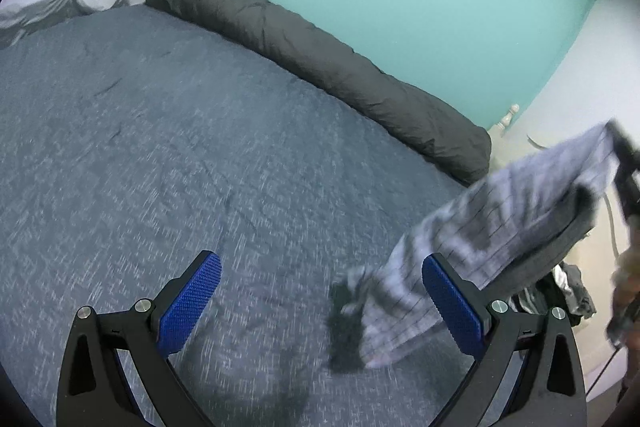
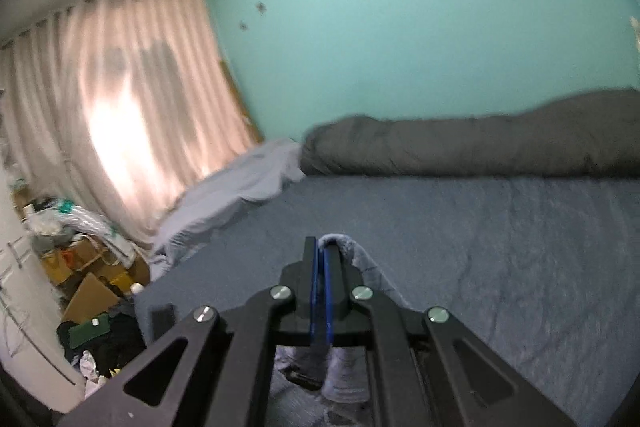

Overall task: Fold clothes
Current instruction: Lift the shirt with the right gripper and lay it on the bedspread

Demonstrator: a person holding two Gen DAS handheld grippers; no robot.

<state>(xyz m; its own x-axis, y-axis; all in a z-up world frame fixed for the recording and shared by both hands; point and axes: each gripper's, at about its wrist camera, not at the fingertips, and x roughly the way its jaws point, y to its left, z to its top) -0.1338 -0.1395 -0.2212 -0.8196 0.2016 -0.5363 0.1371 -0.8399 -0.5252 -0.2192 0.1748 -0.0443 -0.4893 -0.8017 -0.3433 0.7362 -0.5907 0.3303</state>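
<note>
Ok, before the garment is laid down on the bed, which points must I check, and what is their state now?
1. Right gripper shut on the striped garment: ok.
2. Left gripper open and empty, ready to take a corner: ok.
3. Garment hangs free, only its lower end near the bed cover: ok.
4. Bed cover bare in front of both grippers: ok.
5. Grey rolled duvet apart from the landing area: ok.
6. Which part of the garment is gripped: cannot tell, blurred.

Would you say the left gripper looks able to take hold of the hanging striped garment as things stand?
Probably yes: the left gripper is open and empty, and the striped garment hangs from the right gripper beside its right finger, with nothing between.
</note>
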